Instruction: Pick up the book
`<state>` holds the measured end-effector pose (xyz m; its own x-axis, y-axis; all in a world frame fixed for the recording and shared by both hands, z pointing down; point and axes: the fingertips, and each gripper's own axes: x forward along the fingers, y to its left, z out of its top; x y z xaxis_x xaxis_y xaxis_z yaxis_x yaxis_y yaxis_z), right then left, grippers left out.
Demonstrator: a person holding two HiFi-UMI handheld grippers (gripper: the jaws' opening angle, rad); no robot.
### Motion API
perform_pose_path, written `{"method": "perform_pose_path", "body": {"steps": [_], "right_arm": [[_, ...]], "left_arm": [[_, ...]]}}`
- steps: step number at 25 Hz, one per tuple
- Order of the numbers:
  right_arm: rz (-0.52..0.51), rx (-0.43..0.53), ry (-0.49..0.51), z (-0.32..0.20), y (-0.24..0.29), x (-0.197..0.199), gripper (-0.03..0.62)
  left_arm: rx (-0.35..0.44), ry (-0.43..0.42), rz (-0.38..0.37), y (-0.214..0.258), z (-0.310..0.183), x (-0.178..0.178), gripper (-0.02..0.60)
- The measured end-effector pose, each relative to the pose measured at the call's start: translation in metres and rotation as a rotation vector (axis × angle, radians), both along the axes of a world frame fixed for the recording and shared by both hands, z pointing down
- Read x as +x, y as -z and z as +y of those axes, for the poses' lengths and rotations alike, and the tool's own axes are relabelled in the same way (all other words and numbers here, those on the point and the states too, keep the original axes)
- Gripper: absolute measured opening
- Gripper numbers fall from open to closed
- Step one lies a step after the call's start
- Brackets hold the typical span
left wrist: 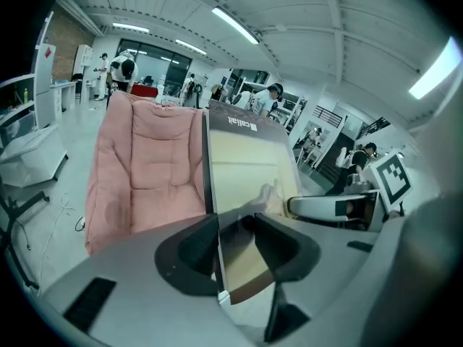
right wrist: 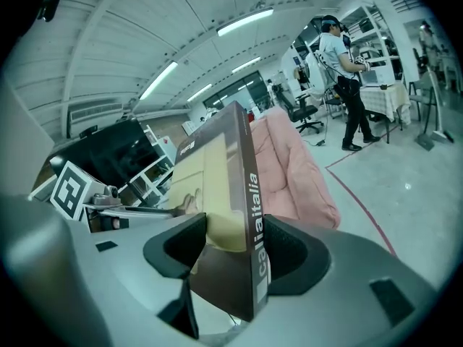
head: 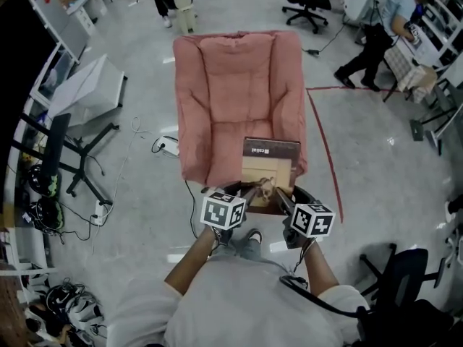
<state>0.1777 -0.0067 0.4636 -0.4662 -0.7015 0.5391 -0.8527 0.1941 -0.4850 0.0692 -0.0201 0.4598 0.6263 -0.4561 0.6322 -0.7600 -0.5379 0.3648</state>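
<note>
From where I stand, the person has one book [head: 270, 166] clamped between two tools: the left gripper [head: 255, 189] bites the book's near left edge, its jaws closed onto the cover, and the right gripper [head: 279, 195] is clenched on the spine side, one pad flat against the printed lettering. In the left gripper view the book [left wrist: 249, 172] rises away from the left gripper [left wrist: 236, 238] with its far end tilted up, a dark band across the top of a tan cover. The right gripper view shows the book [right wrist: 217, 172] pinched in the right gripper [right wrist: 233, 248] close to its near corner. The book hangs over the front right part of the single pink armchair [head: 231, 85], near that seat's front edge and its right arm; whether its far end brushes the cushion I cannot tell. A red line [head: 324, 150] on the floor runs just beside the armchair's right side, and beyond it lies a broad stretch of bare grey floor. To the left a white desk [head: 87, 85] and a dark stand crowd in, with cables [head: 163, 144] trailing on the floor near the seat's corner. I count two office chairs, one far back [head: 304, 6] and one at the near right [head: 405, 280], and a person [head: 376, 27] bending at a table in the far right corner.
</note>
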Motion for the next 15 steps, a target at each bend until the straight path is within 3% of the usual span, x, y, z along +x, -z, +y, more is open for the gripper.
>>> {"method": "perform_pose_path", "body": {"steps": [15], "right_arm": [[0.006, 0.005, -0.005, 0.003, 0.001, -0.026, 0.234]], "left_arm": [[-0.001, 0.008, 0.006, 0.001, 0.002, -0.027, 0.156]]}}
